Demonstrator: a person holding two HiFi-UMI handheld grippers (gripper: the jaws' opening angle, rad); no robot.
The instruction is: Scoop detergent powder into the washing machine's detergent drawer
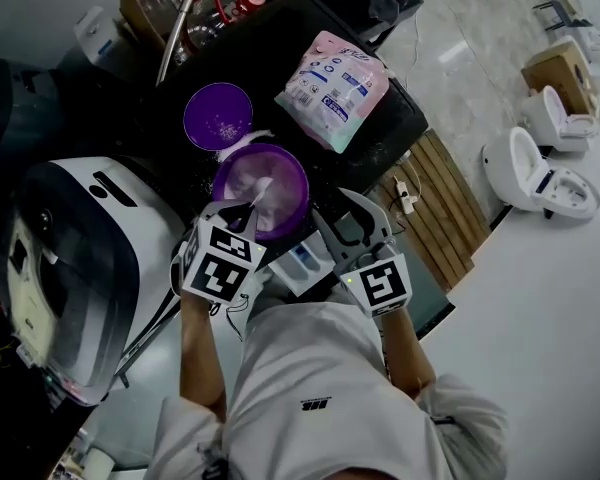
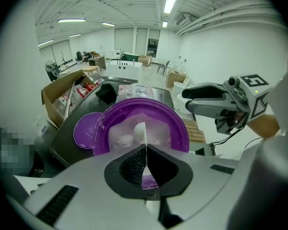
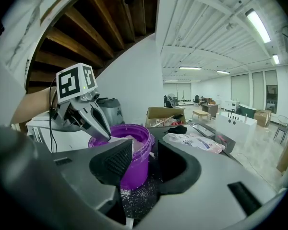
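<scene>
Purple tub [image 2: 178, 124] of white powder [image 2: 122, 134], left tongs [image 2: 146, 150] clamped on white scoop [image 2: 140, 132] inside, right tongs [image 3: 145, 150] apart alongside.

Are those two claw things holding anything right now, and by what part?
The left gripper is shut on a white scoop, by its handle; the bowl end lies in the powder in the purple tub. The right gripper has its jaws apart, holding nothing.

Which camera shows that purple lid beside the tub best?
Head view: the purple lid shows whole, from above. In the left gripper view the tub covers its right edge; the right gripper view hardly shows it.
</scene>
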